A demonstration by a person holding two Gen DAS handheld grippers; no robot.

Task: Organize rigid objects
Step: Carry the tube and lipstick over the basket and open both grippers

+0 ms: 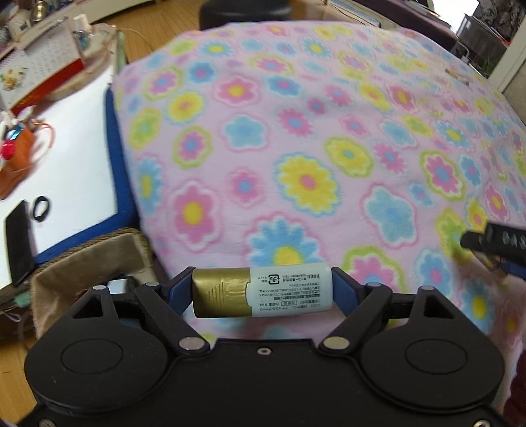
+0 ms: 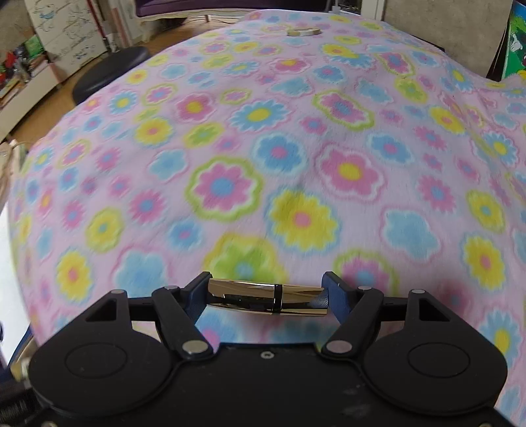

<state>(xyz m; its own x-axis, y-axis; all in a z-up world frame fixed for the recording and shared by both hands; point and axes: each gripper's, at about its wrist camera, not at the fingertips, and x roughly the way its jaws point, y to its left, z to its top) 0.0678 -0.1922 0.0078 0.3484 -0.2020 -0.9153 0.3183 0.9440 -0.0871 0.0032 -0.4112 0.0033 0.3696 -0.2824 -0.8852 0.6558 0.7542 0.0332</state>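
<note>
My left gripper (image 1: pixel 261 289) is shut on a small white bottle with a gold cap (image 1: pixel 261 289), held crosswise between the blue pads above the flowered pink blanket (image 1: pixel 296 131). My right gripper (image 2: pixel 267 297) is shut on a shiny gold tube with a black band (image 2: pixel 267 298), also held crosswise above the blanket (image 2: pixel 263 147). The right gripper's fingers (image 1: pixel 493 243) show at the right edge of the left wrist view. A beige woven basket (image 1: pixel 88 262) sits at the lower left, beside the left gripper.
A white board with a blue edge (image 1: pixel 75 170) lies left of the blanket, with a black phone (image 1: pixel 19 239) and a black ring (image 1: pixel 41 208) on it. A small round tin (image 2: pixel 303 31) rests at the blanket's far end. A dark stool (image 2: pixel 110 74) stands far left.
</note>
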